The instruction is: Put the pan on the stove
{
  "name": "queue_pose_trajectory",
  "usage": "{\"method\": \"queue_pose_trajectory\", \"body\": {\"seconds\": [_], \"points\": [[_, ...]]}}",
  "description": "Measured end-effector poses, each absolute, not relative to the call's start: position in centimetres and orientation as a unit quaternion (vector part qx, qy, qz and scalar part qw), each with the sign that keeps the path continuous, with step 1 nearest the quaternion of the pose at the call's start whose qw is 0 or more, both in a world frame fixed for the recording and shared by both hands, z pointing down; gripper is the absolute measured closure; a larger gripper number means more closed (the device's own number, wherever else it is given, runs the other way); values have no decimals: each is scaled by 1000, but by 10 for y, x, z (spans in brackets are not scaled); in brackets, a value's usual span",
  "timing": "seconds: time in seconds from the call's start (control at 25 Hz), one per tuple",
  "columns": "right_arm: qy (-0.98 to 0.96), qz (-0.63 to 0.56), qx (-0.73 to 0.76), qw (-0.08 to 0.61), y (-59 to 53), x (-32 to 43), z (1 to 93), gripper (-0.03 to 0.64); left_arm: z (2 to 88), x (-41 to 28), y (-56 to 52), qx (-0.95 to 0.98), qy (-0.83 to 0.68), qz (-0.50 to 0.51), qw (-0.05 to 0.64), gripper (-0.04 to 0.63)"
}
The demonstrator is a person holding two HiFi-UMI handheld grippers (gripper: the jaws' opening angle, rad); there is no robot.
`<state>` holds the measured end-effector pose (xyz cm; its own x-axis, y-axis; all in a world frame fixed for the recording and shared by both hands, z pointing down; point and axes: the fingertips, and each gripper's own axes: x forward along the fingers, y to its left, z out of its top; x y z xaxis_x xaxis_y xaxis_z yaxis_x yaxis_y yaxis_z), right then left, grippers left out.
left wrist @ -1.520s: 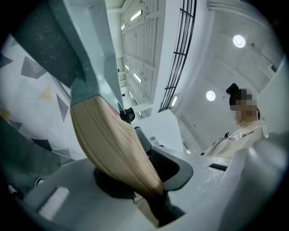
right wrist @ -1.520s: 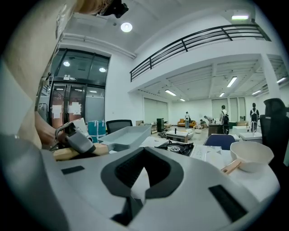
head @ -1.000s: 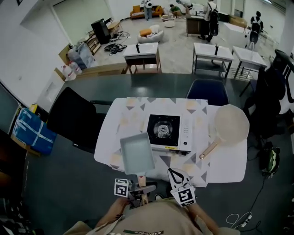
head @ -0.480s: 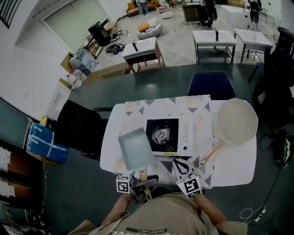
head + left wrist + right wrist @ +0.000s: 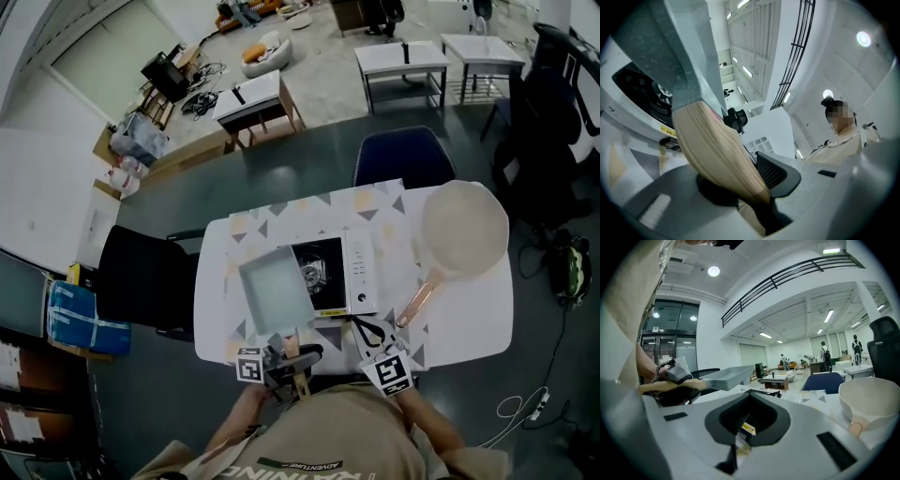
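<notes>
My left gripper (image 5: 290,356) is shut on the wooden handle (image 5: 716,158) of a grey rectangular pan (image 5: 274,291). The pan hangs tilted above the table, and its far right corner overlaps the left part of the white portable stove (image 5: 345,275). In the left gripper view, the pan's underside (image 5: 682,47) is overhead and the black burner (image 5: 652,90) lies just beyond it. My right gripper (image 5: 372,334) rests open near the table's front edge, right of the handle, holding nothing. In the right gripper view, the grey pan (image 5: 727,375) floats at the left.
A round cream pan (image 5: 464,230) with a wooden handle (image 5: 416,302) lies on the white patterned table (image 5: 469,323), right of the stove. A black chair (image 5: 141,272) stands at the left, a blue chair (image 5: 403,155) behind and a black office chair (image 5: 553,141) at the right.
The left gripper has carried the grey pan forward and to the right, from beside the stove to partly over its left side. The right gripper stays near the front edge.
</notes>
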<state>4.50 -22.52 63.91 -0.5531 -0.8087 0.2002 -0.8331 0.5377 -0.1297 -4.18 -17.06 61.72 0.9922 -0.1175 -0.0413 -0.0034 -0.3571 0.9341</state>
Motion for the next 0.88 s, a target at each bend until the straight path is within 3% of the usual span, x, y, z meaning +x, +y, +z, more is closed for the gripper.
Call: {"method": "queue_pose_trajectory", "body": {"seconds": [0.88], "points": [[-809, 133, 564, 99, -226, 66, 648, 617, 669, -25, -226, 791, 72, 10, 608, 476]]}}
